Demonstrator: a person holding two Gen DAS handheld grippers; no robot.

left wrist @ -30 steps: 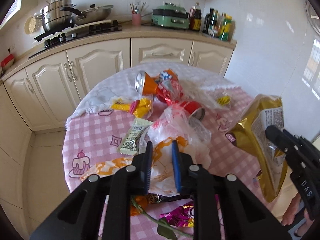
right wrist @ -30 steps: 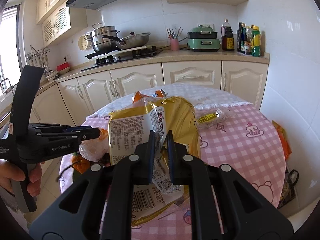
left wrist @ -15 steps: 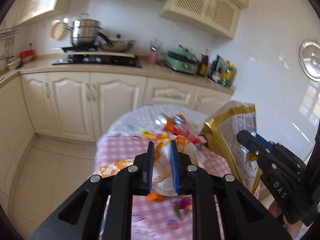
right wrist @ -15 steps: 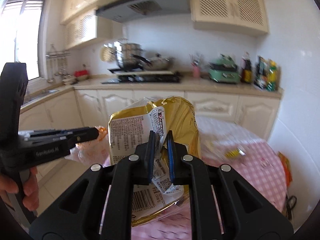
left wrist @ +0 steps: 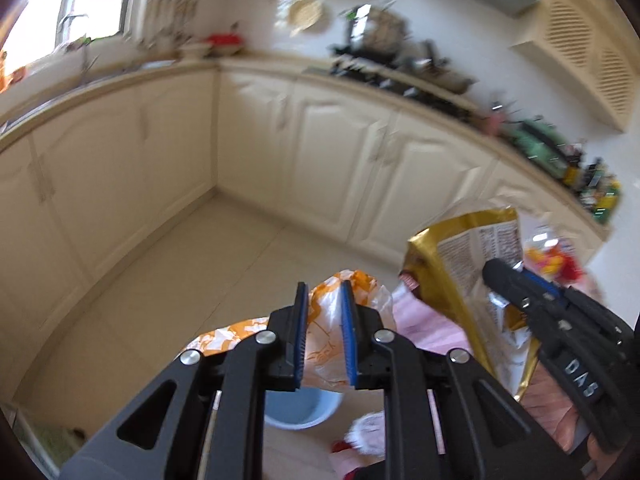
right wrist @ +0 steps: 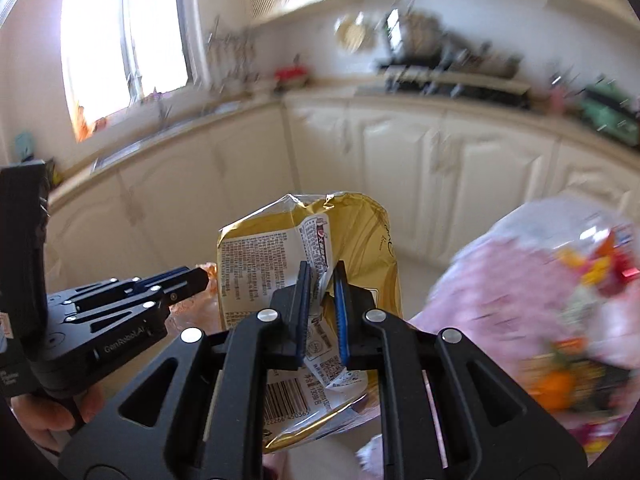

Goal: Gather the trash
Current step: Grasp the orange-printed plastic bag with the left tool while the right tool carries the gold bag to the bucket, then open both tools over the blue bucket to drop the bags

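My left gripper point(left wrist: 323, 300) is shut on a crumpled white and orange plastic bag point(left wrist: 326, 344), held in the air over the kitchen floor. My right gripper point(right wrist: 321, 276) is shut on a gold snack bag point(right wrist: 276, 264) with a white printed label, which hangs upright from its pads. In the left wrist view the gold snack bag point(left wrist: 460, 264) and the right gripper point(left wrist: 504, 274) show at the right. In the right wrist view the left gripper point(right wrist: 200, 280) shows at the left, held by a hand point(right wrist: 44, 416). A light blue bucket point(left wrist: 298, 410) stands on the floor just below the plastic bag.
The round table with its pink checked cloth point(right wrist: 520, 280) lies to the right, with several wrappers point(right wrist: 592, 264) on it. Cream cabinets point(left wrist: 320, 152) line the far walls under a counter with a stove point(left wrist: 384, 72). Beige floor tiles point(left wrist: 180, 280) stretch ahead.
Both grippers have swung left, away from the table and out over the floor, each still gripping its bag. The blue bucket has come into the left wrist view.
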